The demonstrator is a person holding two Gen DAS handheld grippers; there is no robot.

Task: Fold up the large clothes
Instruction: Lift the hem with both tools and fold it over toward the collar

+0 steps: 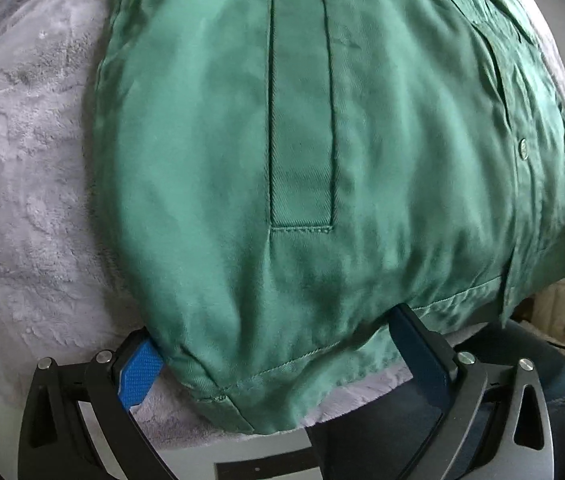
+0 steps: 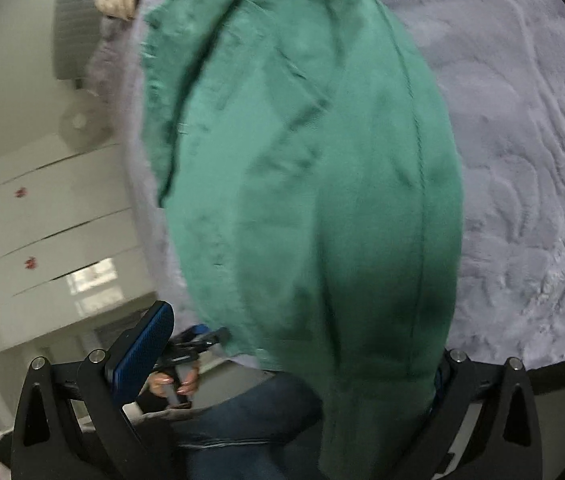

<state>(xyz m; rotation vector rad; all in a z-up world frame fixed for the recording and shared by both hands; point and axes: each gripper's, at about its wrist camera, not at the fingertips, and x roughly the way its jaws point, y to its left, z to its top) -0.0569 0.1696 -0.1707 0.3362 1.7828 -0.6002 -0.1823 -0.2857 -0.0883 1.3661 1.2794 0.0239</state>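
Left gripper [image 1: 274, 356]: fingers spread wide, the hem corner of the green jacket [image 1: 302, 140] lying between them. Left blue pad [image 1: 138, 376] sits just beside the hem's folded corner; whether it touches the cloth cannot be told. Other finger [image 1: 418, 356] is partly tucked under the hem edge. No clamping visible.

Right gripper [image 2: 302, 364]: fingers also apart. One blue pad [image 2: 142, 352] stands clear of the jacket [image 2: 302, 200]; the opposite finger is hidden behind draped green cloth, so contact there cannot be told. View is motion-blurred.

Jacket: lies spread on the pale grey plush blanket [image 1: 30, 200]. In the left wrist view, a long rectangular welt pocket [image 1: 302, 100] runs up the middle of the jacket, and a small round snap button [image 1: 522, 148] sits toward the jacket's right edge near an overlapping front placket. Stitched hem runs along the jacket's near edge, just above the left gripper.

Outward from the jacket, right wrist view: blanket [image 2: 522, 140] extends on the jacket's far side, with ridged texture. On the jacket's other side, white drawer fronts [image 2: 54, 216] with small red marks. Below the jacket's lower edge, the person's hand [image 2: 174, 386] grips the handle of the other gripper, and blue jeans [image 2: 250, 424] show beneath.
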